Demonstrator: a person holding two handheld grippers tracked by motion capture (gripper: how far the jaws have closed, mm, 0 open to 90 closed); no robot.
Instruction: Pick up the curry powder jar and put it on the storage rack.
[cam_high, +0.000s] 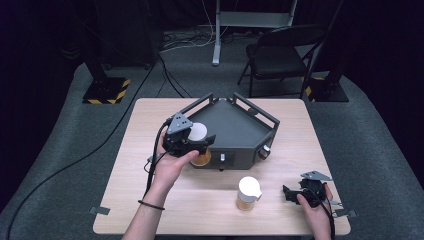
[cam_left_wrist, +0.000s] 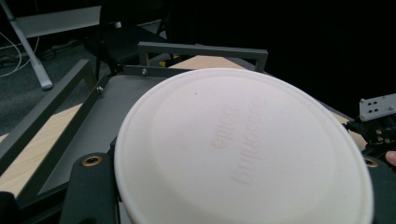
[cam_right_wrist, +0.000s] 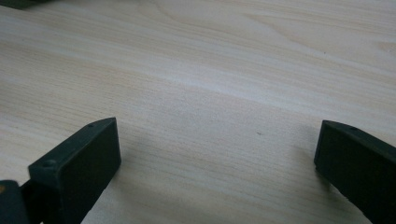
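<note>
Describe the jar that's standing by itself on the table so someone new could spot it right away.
Start at the dark grey tray in the middle of the wooden table. In front of it, toward the person, stands a small amber jar with a white lid. Unlike the other white-lidded jar, gripped by the left tongs at the tray's front left corner, it stands free.

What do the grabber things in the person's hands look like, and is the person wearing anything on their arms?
Both are black. The left gripper and the right gripper each carry a grey three-cornered plate on top and trail a black cable. The right one's fingers are flat, blocky black pads. The forearms show no sleeves; a thin dark band circles the left wrist.
</note>
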